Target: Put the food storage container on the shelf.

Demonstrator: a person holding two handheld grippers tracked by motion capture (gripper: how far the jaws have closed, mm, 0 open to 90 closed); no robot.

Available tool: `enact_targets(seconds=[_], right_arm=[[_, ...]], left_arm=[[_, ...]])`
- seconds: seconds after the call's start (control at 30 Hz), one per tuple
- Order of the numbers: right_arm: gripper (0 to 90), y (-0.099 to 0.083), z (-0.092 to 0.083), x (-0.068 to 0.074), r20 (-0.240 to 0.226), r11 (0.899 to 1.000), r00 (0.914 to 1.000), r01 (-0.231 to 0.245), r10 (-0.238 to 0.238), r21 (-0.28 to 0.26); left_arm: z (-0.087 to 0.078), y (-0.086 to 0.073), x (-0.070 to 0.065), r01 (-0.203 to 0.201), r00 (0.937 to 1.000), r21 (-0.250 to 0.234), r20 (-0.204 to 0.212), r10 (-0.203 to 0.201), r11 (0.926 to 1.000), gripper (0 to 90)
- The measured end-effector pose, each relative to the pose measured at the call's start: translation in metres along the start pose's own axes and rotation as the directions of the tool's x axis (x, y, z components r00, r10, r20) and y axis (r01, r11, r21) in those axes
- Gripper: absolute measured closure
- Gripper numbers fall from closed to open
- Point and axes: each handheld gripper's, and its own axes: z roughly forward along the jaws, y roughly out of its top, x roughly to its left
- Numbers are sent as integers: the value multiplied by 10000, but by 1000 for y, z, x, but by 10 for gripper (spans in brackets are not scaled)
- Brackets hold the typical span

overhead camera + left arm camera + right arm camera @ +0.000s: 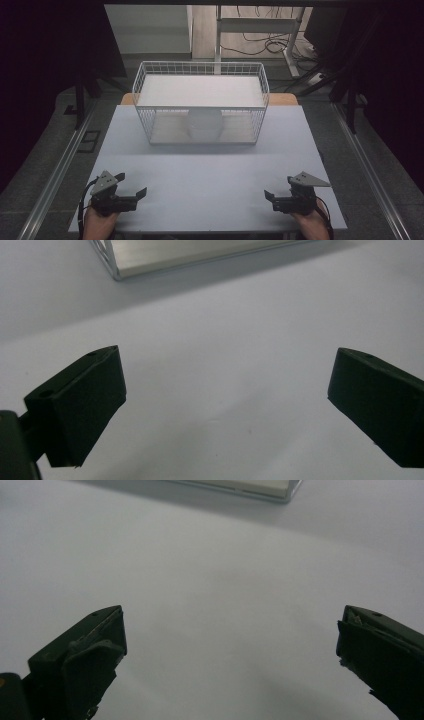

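We are holding the left gripper [132, 185] and right gripper [278, 187] spread, empty, over the pale table [210, 185]. The wire basket [200, 102] is sitting at the far end; cables [260, 45] are trailing across the floor beyond.

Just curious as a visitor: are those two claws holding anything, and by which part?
Nothing is held. The left gripper and right gripper both stand open over the bare table.

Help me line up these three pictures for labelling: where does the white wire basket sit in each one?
High view: the white wire basket stands at the table's far middle.
Left gripper view: its bottom corner shows at upper left.
Right gripper view: its bottom corner shows at upper right.
Shared landmark: the white tabletop before the basket.
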Motion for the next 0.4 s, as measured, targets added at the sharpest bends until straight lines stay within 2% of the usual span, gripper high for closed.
enact_targets(seconds=[0.03, 0.1, 0.17, 0.3, 0.4], right_arm=[[0, -5, 1, -1, -38, 9998, 10000, -43, 44, 179], [0, -7, 1, 0, -32, 9996, 10000, -57, 58, 288], [0, -7, 0, 1, 128, 9999, 9999, -48, 45, 160], [0, -7, 0, 0, 127, 9996, 9998, -184, 181, 228], [0, -7, 1, 0, 111, 9996, 9999, -87, 84, 284]], left_arm=[[1, -1, 1, 1, 10000, 143, 66, -2, 9999, 15], [1, -1, 1, -2, 10000, 134, 57, 1, 9999, 15], [1, -2, 1, 43, 10000, 124, 53, -43, 9999, 15], [1, -2, 2, 190, 9998, 107, 68, -191, 9998, 15], [2, -2, 2, 174, 9998, 144, 62, -175, 9997, 16]])
